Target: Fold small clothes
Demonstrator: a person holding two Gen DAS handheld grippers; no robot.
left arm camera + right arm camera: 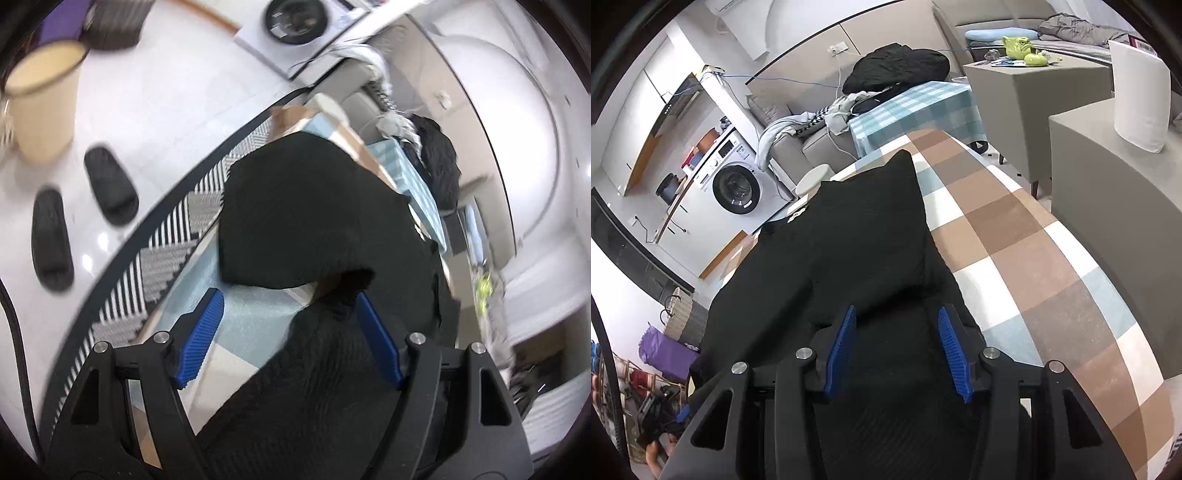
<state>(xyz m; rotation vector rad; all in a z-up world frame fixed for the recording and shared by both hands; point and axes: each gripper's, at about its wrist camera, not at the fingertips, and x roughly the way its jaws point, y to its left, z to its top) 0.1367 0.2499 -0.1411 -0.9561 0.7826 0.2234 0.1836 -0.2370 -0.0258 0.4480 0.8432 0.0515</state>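
Note:
A black garment [314, 206] lies on a table with a brown, white and blue checked cloth [251, 317]. In the left wrist view my left gripper [288, 295] stands open low over the garment's near edge. Its right pad [376, 339] is against a raised fold, and its left pad [203, 336] is over bare cloth. In the right wrist view the garment [857, 240] stretches away in a long, partly folded strip. My right gripper [897, 310] is open just above its near end, with black fabric under and between the blue pads but not pinched.
Left of the table lie a striped rug [166, 251], two black slippers [110, 184] and a beige bin [44, 99]. A washing machine [735, 188] stands beyond. Grey cabinets [1108, 177] flank the table's right side. A second checked table [916, 107] carries a dark bundle [897, 66].

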